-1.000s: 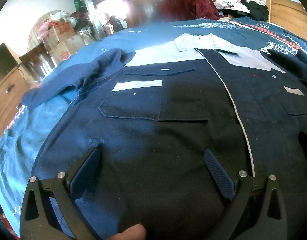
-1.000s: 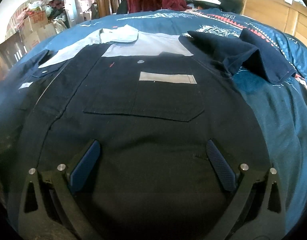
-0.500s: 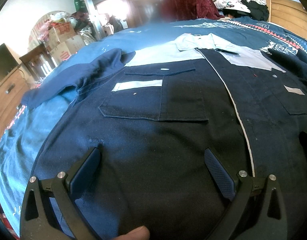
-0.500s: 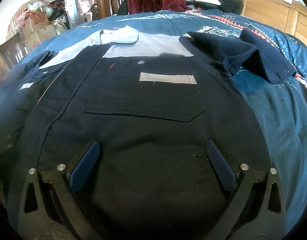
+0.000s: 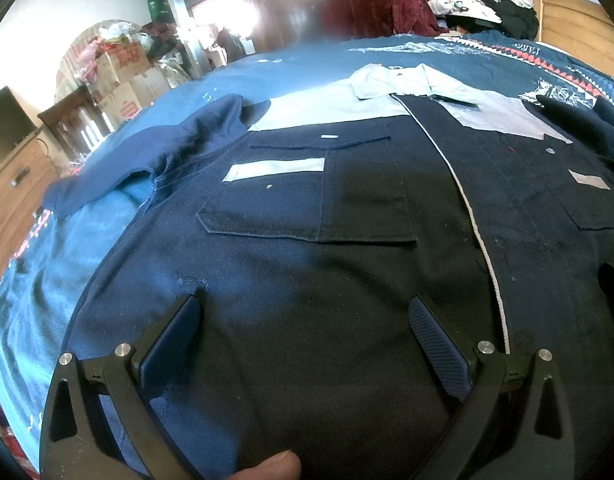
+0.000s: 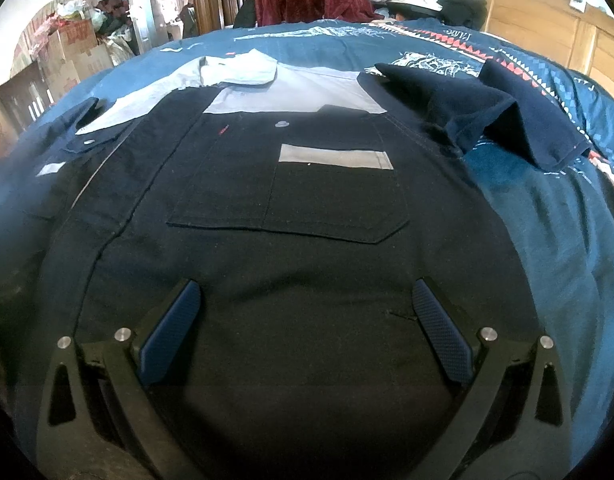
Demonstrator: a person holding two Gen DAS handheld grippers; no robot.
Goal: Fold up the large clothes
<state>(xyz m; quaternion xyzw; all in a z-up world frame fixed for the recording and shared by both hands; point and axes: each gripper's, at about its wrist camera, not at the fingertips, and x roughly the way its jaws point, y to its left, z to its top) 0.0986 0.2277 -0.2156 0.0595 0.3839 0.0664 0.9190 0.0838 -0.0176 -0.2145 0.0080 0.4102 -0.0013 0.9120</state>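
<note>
Nothing has shifted since a second ago: the navy work shirt with grey yoke and chest pockets (image 6: 307, 208) lies flat, front up, on the blue patterned bedspread (image 6: 547, 216). It looks a soft, fairly heavy twill, best pinched at hem corners or the sleeves. The left hand-held gripper (image 5: 307, 316) and right hand-held gripper (image 6: 307, 300) hover spread wide over the hem, empty.
</note>
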